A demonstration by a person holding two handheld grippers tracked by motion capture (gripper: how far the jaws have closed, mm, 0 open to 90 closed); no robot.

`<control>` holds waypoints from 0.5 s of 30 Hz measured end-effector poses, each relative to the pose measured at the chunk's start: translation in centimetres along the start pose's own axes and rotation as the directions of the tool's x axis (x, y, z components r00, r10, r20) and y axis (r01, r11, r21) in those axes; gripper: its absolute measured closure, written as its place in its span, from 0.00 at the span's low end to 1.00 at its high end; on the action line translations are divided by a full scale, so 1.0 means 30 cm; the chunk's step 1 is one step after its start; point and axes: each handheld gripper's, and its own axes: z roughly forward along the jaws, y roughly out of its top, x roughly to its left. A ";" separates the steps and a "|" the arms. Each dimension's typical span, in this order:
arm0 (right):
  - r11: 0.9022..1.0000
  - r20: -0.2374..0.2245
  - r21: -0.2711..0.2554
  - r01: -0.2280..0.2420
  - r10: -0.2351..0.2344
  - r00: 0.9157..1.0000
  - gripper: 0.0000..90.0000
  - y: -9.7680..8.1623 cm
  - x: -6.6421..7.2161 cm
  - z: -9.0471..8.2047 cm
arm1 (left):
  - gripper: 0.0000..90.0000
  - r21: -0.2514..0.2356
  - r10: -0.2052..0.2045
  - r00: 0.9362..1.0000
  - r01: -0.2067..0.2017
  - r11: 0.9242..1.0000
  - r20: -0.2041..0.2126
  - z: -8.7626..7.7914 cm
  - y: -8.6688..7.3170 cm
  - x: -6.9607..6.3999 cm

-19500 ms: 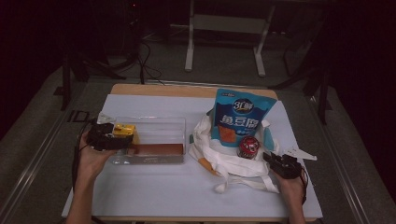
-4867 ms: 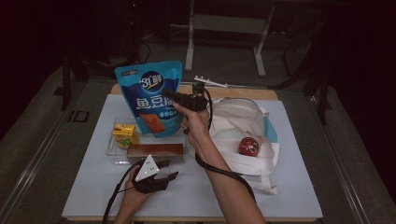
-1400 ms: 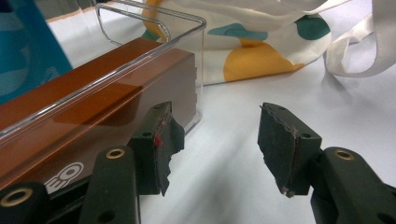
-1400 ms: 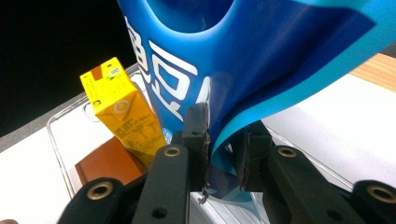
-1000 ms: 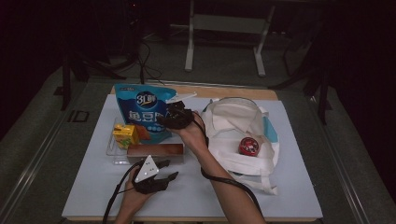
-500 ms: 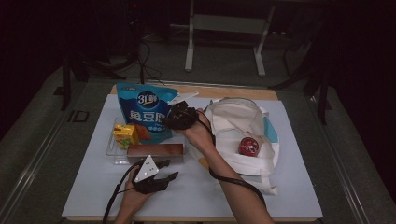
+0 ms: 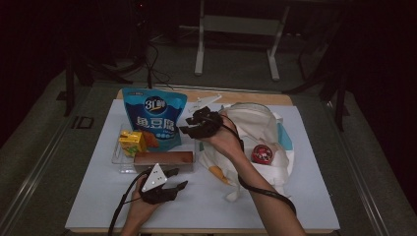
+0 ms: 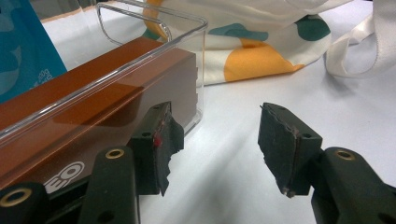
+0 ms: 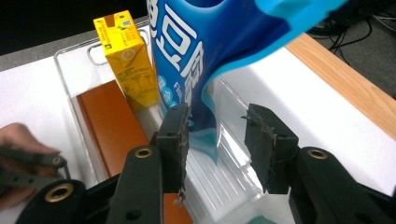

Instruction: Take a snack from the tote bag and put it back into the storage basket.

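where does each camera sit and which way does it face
High view: above the person's side, looking forward and down on the table; both forearms show, with the left gripper and right gripper.
Left gripper view: low on the table, along its open jaws beside the clear bin.
Right gripper view: above the bin, jaws just opening around the blue pouch.
All views share the brown box.

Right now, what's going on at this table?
A person is packing snacks into a clear plastic bin. The right gripper has just been opening its jaws and letting go of a blue snack pouch, which stands in the bin beside a yellow juice carton and a brown box; the pouch's edge hangs between the jaws, unpinched. The left gripper rests open on the table by the bin's corner. A white patterned tote bag with a red round item lies alongside.
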 end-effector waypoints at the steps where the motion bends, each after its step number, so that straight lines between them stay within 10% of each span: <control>1: 1.000 0.000 0.000 0.000 0.000 1.000 0.65 0.000 0.000 0.000 | 0.51 0.000 -0.001 1.000 0.001 1.000 0.000 0.000 0.000 0.000; 15: 0.998 0.032 0.042 0.054 -0.056 0.998 0.64 -0.032 -0.016 -0.089 | 0.51 0.004 -0.001 1.000 0.001 1.000 -0.001 0.000 0.000 0.001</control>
